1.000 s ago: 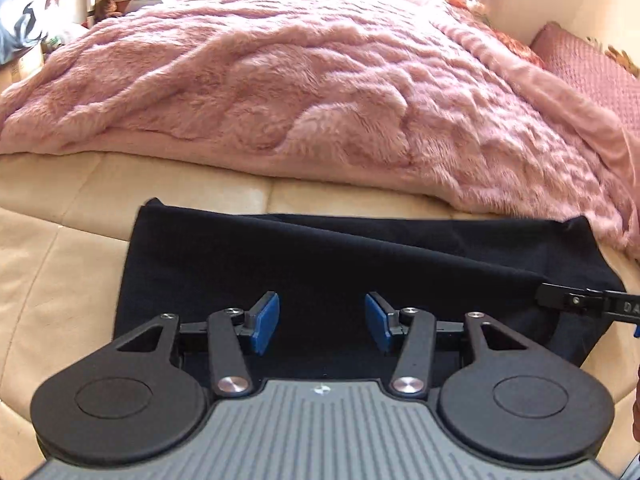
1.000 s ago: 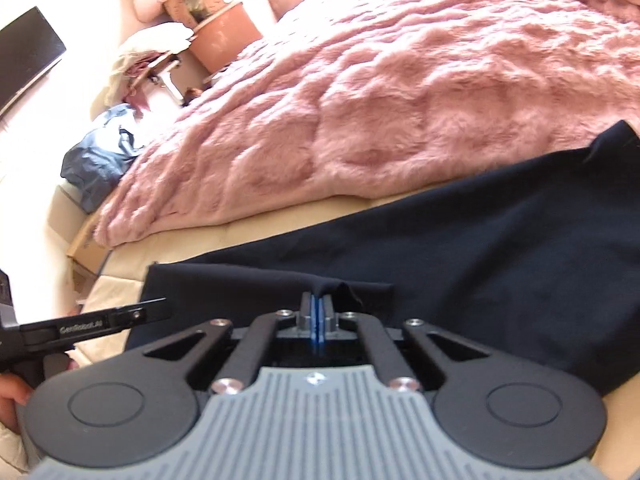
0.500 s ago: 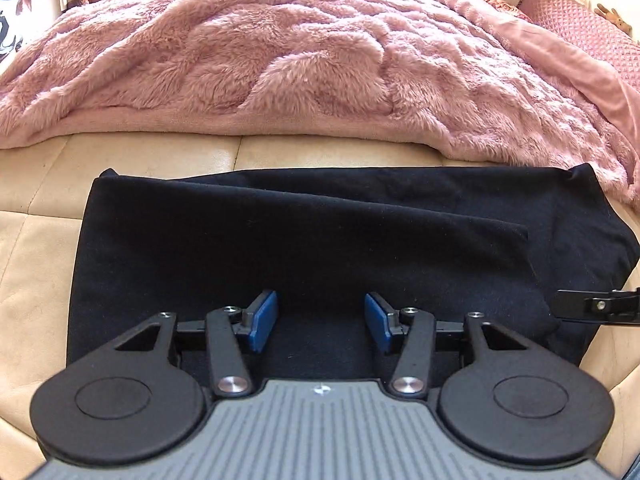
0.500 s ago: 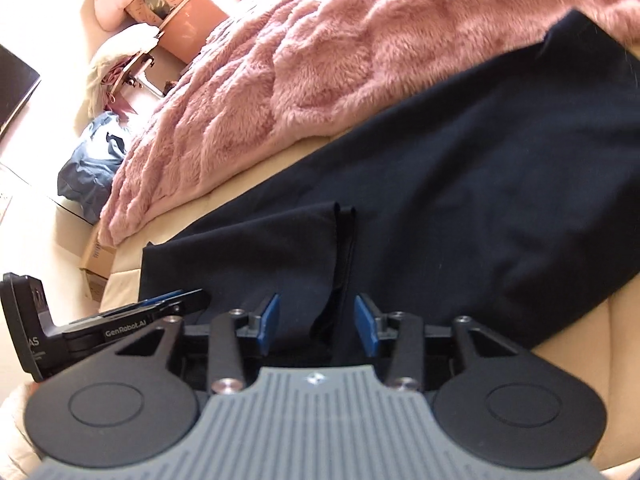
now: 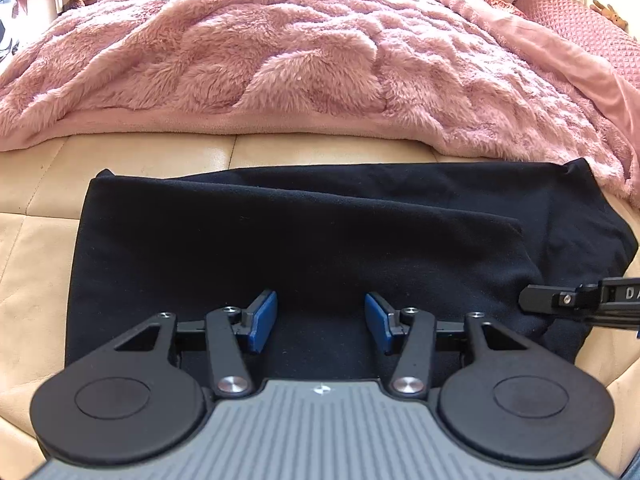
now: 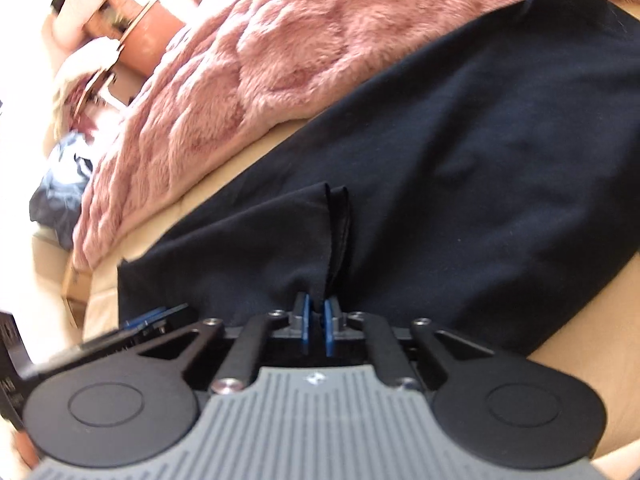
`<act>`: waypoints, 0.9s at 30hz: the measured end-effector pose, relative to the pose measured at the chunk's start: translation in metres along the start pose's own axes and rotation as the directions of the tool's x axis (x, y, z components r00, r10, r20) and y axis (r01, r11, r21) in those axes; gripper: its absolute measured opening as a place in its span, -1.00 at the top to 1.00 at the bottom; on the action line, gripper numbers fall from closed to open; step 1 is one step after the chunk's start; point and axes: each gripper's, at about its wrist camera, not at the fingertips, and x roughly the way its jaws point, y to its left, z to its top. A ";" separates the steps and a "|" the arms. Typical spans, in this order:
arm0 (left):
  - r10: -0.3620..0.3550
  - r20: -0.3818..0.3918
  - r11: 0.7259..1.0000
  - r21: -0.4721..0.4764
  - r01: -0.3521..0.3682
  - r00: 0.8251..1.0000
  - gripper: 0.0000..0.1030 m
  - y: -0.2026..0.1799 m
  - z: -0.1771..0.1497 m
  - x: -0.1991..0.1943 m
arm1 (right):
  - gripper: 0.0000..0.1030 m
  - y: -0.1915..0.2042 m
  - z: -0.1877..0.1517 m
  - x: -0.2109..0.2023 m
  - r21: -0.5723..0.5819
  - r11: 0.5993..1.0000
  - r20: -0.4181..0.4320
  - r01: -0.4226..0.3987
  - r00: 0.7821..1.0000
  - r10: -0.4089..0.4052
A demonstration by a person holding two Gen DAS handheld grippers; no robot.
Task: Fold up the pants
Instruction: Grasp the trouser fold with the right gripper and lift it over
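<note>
The black pants [image 5: 312,240] lie folded lengthwise on the tan mattress [image 5: 36,288], also shown in the right wrist view [image 6: 480,152]. My left gripper [image 5: 320,322] is open, its blue pads just above the near edge of the pants, holding nothing. My right gripper [image 6: 316,322] is shut on a pinched fold of the pants' edge, with the cloth bunched up between the pads. The right gripper's fingers [image 5: 560,300] show at the right edge of the left wrist view. The left gripper's tip [image 6: 156,314] shows at the left in the right wrist view.
A fluffy pink blanket [image 5: 300,52] covers the bed behind the pants. A pink pillow [image 5: 580,20] lies at the far right. Clutter, a blue bundle [image 6: 60,188] and a pink tub [image 6: 148,36] stand beside the bed on the left.
My right gripper, open half a second ago, has shut on the pants' edge. The left gripper stays open and has drawn back slightly over the near edge.
</note>
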 end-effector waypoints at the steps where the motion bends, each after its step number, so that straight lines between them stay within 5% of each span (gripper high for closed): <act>1: -0.003 0.013 1.000 -0.007 0.003 1.000 -0.12 0.002 0.000 -0.005 | 0.99 0.007 0.002 -0.006 -0.023 1.000 0.014 -0.008 1.000 0.008; 7: 0.051 0.144 0.995 -0.094 -0.038 0.988 -0.12 0.025 0.005 -0.063 | 1.00 0.081 0.030 -0.047 -0.213 0.972 0.084 -0.099 0.989 0.119; 17: 0.122 0.250 0.977 -0.200 -0.072 0.961 -0.12 0.060 0.005 -0.133 | 1.00 0.205 0.094 -0.161 -0.519 0.840 0.143 -0.158 0.953 0.268; 22: 0.094 0.263 0.979 -0.198 -0.042 0.960 -0.12 0.051 0.008 -0.135 | 1.00 0.215 0.129 -0.223 -0.584 0.804 0.173 -0.108 0.951 0.254; 27: 0.056 0.243 0.987 -0.158 -0.018 0.968 -0.12 0.024 0.013 -0.116 | 1.00 0.175 0.172 -0.252 -0.579 0.815 0.182 -0.022 0.971 0.156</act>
